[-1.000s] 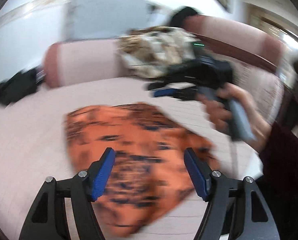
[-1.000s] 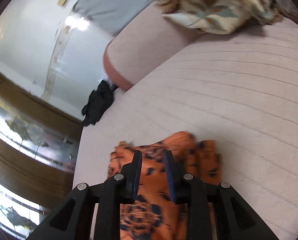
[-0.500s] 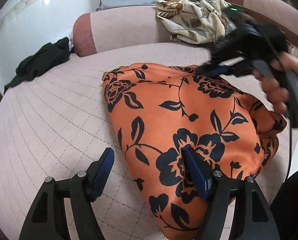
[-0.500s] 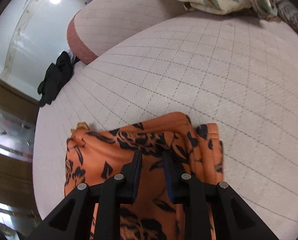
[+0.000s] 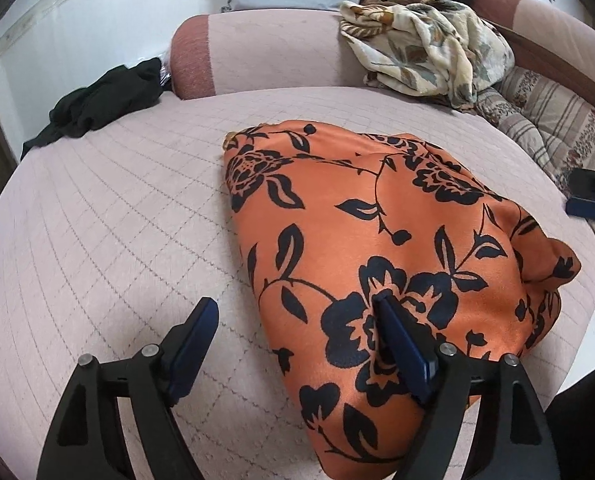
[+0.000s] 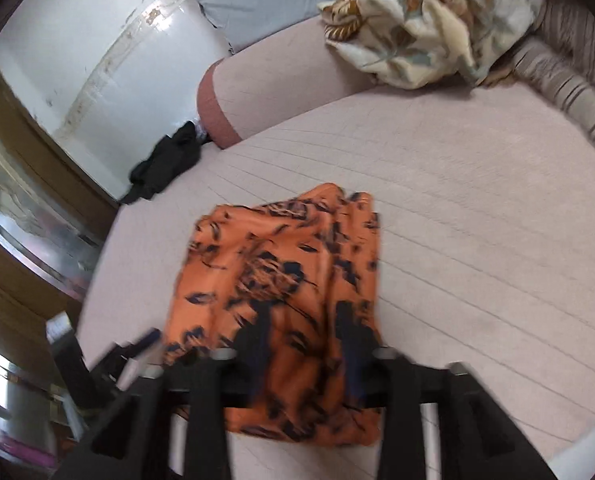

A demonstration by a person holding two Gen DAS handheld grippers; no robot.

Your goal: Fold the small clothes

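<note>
Left wrist view: pink quilted bed [image 5: 97, 240] carries the orange floral garment [image 5: 377, 248], lying folded near the front edge, long axis running from the near edge toward the bolster, narrower end far. A fold looks just laid. Left gripper [image 5: 297, 344] is wide, jaws just opening, one finger over cloth, gripping nothing. Right gripper [image 6: 305, 344], blurred, jaws just opening, cloth released. Next: regrip an end, fold across.

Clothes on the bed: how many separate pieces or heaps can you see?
3. The orange floral garment lies mid-bed; a black garment sits at the far left edge; a cream floral bundle rests against the bolster. More may be hidden in that bundle.
</note>
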